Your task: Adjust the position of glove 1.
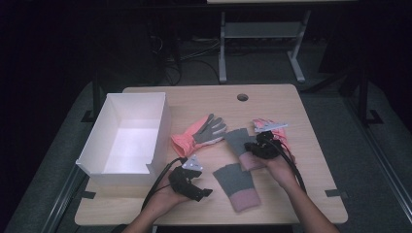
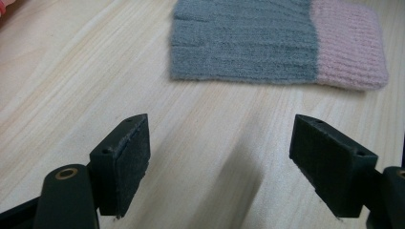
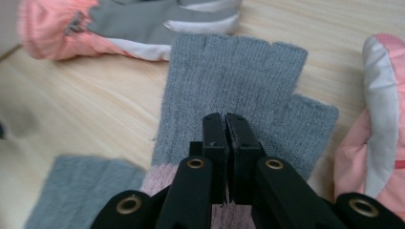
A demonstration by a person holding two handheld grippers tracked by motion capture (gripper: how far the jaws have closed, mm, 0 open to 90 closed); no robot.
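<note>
The grey fingerless glove (image 3: 229, 90) lies toward the table's (image 1: 145, 208) right edge, pinched near its pink cuff by the right gripper (image 3: 225, 125), jaws closed tight on the knit, likely for lifting toward the white box (image 1: 160, 121) at the left edge. Its mate (image 2: 267, 43) rests near the front edge, facing the left gripper (image 2: 239, 157), which is wide open and empty. 2 padded gloves (image 1: 201, 131) lie behind.

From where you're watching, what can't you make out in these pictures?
- Whether the right claw pinches the grey mitten: in the right gripper view its closed jaws cover the spot.
- Far glove, high view: right claw covers most of it.
- Near mitten, left gripper view: top edge cuts it off.
</note>
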